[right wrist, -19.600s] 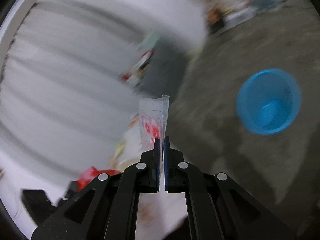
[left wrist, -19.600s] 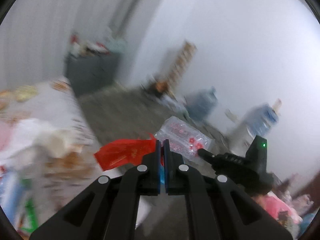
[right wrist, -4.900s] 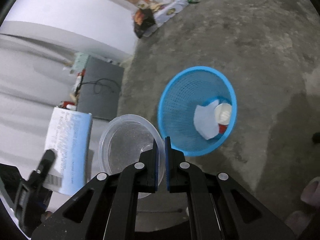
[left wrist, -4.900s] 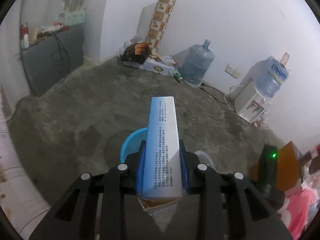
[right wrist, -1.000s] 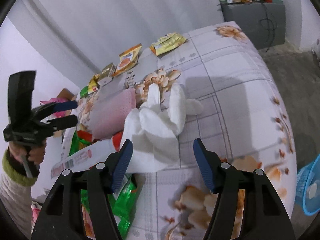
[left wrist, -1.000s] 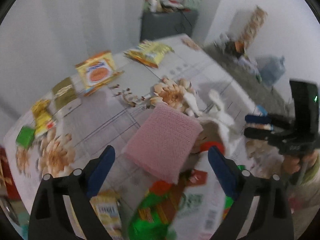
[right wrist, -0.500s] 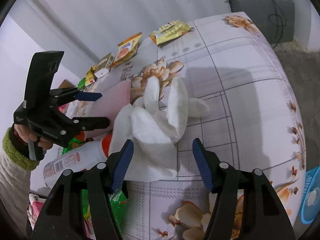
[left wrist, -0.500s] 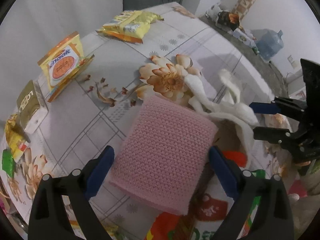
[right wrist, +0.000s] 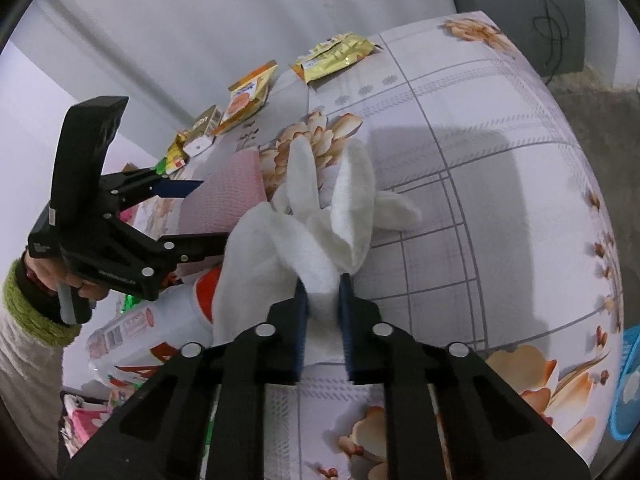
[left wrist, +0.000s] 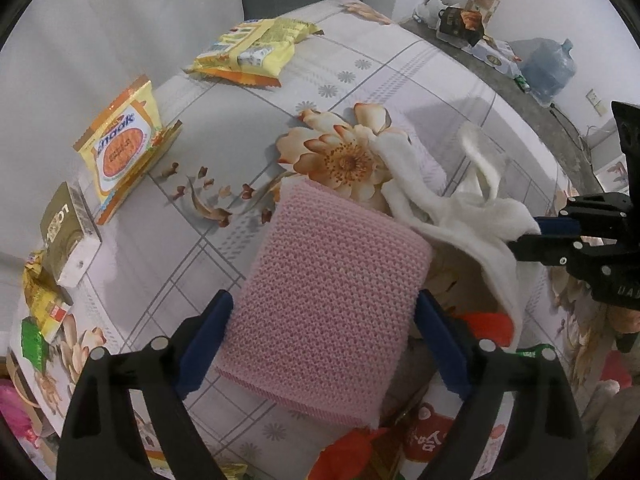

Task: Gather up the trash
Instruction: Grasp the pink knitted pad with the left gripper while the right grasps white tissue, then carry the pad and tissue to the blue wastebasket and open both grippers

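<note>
A pink knitted pad [left wrist: 332, 292] lies on the flowered tablecloth [left wrist: 400, 64]. My left gripper [left wrist: 324, 312] is open, its two blue pads either side of the pad's near end. A crumpled white cloth [right wrist: 320, 236] lies beside the pad. My right gripper [right wrist: 322, 300] has closed on the cloth's near fold. The right gripper also shows in the left wrist view [left wrist: 560, 240] at the cloth's edge. The left gripper shows in the right wrist view [right wrist: 188, 216] around the pink pad [right wrist: 228, 196].
Snack wrappers lie at the table's far side: a yellow pack [left wrist: 256, 50], an orange biscuit pack [left wrist: 124, 140], a small box [left wrist: 68, 236]. A red-capped bottle [right wrist: 160, 320] and green and red wrappers [left wrist: 360, 452] lie near me. The blue basket [right wrist: 628, 384] stands on the floor at right.
My left gripper has moved forward so its pads flank the pink pad. My right gripper has moved in and closed on the white cloth.
</note>
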### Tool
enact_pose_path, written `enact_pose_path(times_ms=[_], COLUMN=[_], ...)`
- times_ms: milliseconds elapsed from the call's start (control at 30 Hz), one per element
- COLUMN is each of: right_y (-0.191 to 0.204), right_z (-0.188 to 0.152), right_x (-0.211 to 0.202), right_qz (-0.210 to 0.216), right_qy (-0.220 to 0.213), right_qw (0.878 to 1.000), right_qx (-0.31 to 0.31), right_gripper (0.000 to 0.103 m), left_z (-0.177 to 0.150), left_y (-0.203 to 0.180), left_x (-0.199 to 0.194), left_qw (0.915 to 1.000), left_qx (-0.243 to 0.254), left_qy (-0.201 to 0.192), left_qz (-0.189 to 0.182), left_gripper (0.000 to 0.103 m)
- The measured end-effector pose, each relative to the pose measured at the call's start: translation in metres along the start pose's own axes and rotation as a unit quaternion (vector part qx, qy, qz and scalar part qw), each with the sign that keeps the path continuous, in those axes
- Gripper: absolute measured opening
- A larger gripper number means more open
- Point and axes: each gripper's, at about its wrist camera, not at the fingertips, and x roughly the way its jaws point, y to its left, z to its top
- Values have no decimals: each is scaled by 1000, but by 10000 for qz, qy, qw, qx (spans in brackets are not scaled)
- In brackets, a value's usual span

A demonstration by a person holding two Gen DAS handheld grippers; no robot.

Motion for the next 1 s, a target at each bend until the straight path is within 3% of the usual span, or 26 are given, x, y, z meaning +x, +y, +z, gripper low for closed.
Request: enact_pose_path(times_ms=[467, 667, 1000], right_y=[8, 7, 12], right_z=[1, -1, -14], right_x=[-41, -64, -110], right_qz=[205, 365, 485], right_qy=[-521, -762, -1177], right_qw=[9984, 9963, 9917], right_qx=[31, 161, 206], right_gripper=[5, 5, 5], left_z=[-6, -12, -33], left_y=[8, 6, -18], left_x=[-43, -73, -131], left_qw=[9976, 9926, 9834], left_qx=[-329, -695, -849], left_qy=[-607, -990, -1594], left_qz=[20, -67, -187], left_gripper=[85, 85, 85])
